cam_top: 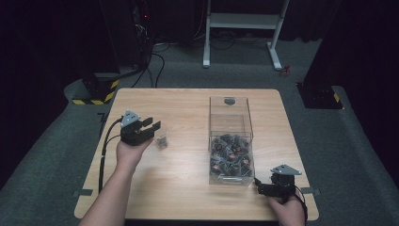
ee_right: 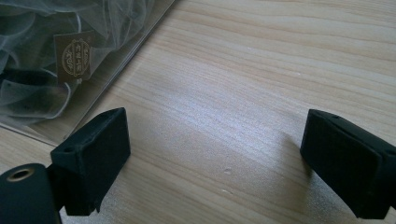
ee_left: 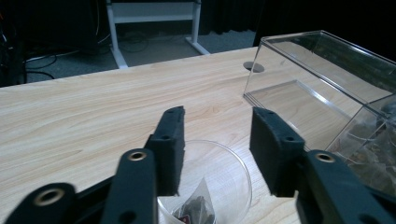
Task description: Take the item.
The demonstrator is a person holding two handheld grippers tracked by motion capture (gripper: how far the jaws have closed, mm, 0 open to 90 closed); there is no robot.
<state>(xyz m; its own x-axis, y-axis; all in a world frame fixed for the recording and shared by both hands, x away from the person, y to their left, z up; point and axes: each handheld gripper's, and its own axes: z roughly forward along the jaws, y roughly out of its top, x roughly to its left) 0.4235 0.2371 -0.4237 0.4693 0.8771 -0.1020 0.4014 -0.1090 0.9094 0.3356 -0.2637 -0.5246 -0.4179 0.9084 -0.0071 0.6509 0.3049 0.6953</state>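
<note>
A small clear cup (cam_top: 161, 141) (ee_left: 219, 179) stands on the wooden table with a tea bag (ee_left: 194, 210) inside it. My left gripper (cam_top: 151, 126) (ee_left: 217, 140) is open just above and behind the cup, its jaws apart over the rim. A clear plastic box (cam_top: 231, 141) (ee_left: 322, 79) sits right of centre, holding several mesh tea bags (cam_top: 230, 153) (ee_right: 42, 56) at its near end. My right gripper (cam_top: 261, 184) (ee_right: 215, 154) rests low near the table's front right corner, open, with bare wood between its jaws and the box just to its left.
The table (cam_top: 188, 113) has a round cable hole (cam_top: 229, 100) (ee_left: 253, 66) behind the box. A white desk frame (cam_top: 242, 28) and cables lie on the floor beyond. Yellow-black striped bases (cam_top: 96, 92) stand off the table's far left corner.
</note>
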